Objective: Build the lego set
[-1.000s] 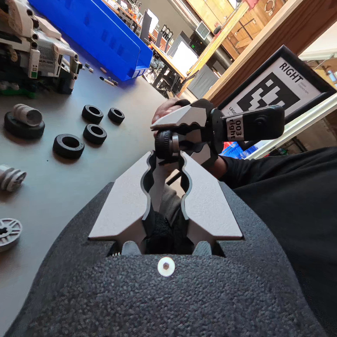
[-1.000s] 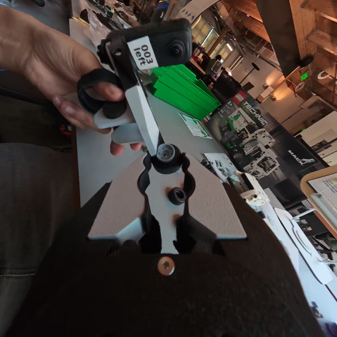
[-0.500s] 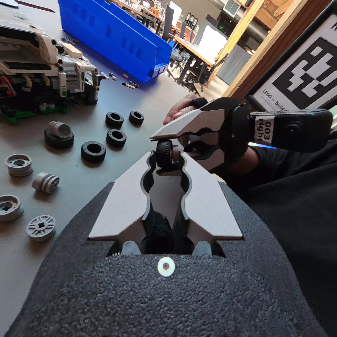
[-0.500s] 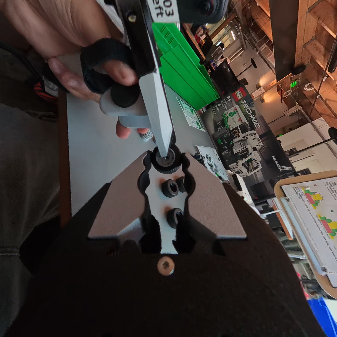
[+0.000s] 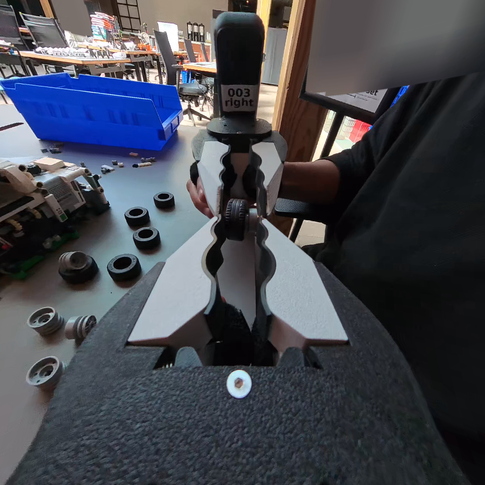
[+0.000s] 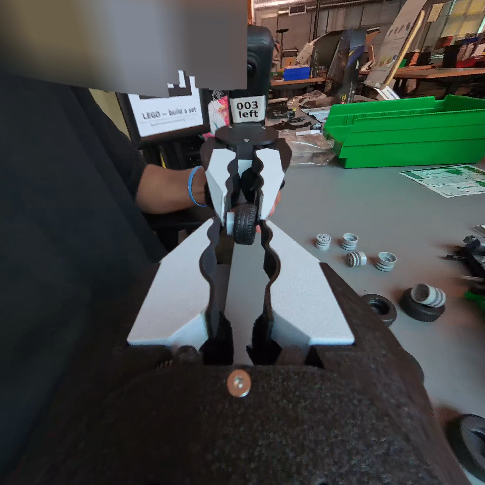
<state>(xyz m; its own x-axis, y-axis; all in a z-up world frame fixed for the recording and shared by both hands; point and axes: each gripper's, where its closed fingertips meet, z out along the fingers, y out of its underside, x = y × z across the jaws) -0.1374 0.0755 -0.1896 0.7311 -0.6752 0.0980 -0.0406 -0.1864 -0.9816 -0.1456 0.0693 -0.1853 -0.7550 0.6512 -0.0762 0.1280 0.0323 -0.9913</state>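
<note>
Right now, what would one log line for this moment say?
step: pushing rim into tyre | left gripper: shut on tyre | right gripper: shut on wheel | spare tyres, rims: on table

Left tool [image 5: 237, 223] and right tool [image 5: 237, 207] meet tip to tip above the table [image 5: 110, 183] edge, both closed on one wheel: a black tyre [image 5: 235, 222] on a grey rim [image 5: 252, 220]. Four loose black tyres [image 5: 145, 237] lie near the partly built truck [image 5: 39, 199]; a fifth tyre [image 5: 78, 269] carries a grey rim [image 5: 71, 259]. Three grey rims [image 5: 46, 320] lie nearer. Behind stands a blue bin [image 5: 99, 115].
</note>
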